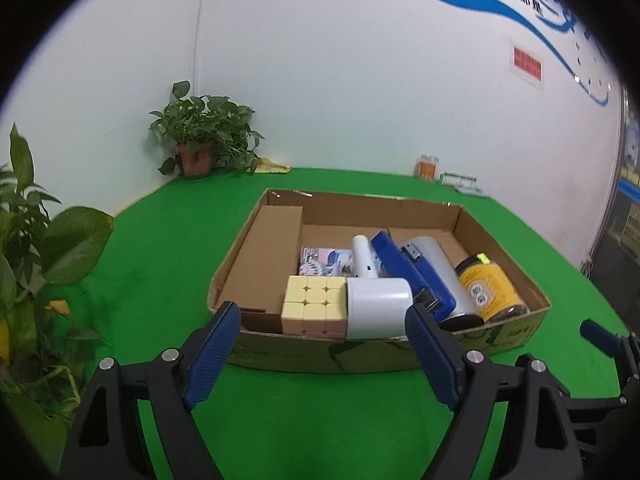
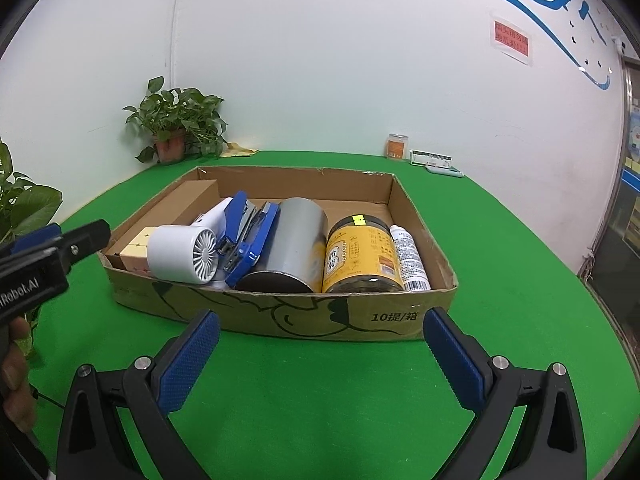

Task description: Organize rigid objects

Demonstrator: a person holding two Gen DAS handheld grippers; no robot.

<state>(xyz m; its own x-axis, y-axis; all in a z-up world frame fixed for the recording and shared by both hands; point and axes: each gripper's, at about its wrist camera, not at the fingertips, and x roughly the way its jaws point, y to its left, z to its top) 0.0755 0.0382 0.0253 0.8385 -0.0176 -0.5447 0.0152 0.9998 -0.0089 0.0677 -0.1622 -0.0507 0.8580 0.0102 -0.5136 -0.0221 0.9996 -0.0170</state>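
Cardboard tray (image 2: 304, 322) on green table (image 2: 320, 392) holds objects; left gripper (image 1: 324, 336), right gripper (image 2: 320, 344) agape, empty.

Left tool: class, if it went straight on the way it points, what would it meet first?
Probably the cardboard box's near wall; just beyond it sit the white fan and pale cube. The left tool is open and empty; depth is uncertain.

Matt cardboard tray (image 2: 304, 316), fuzzy green felt tabletop (image 2: 320, 392), glossy jar (image 2: 362, 256).
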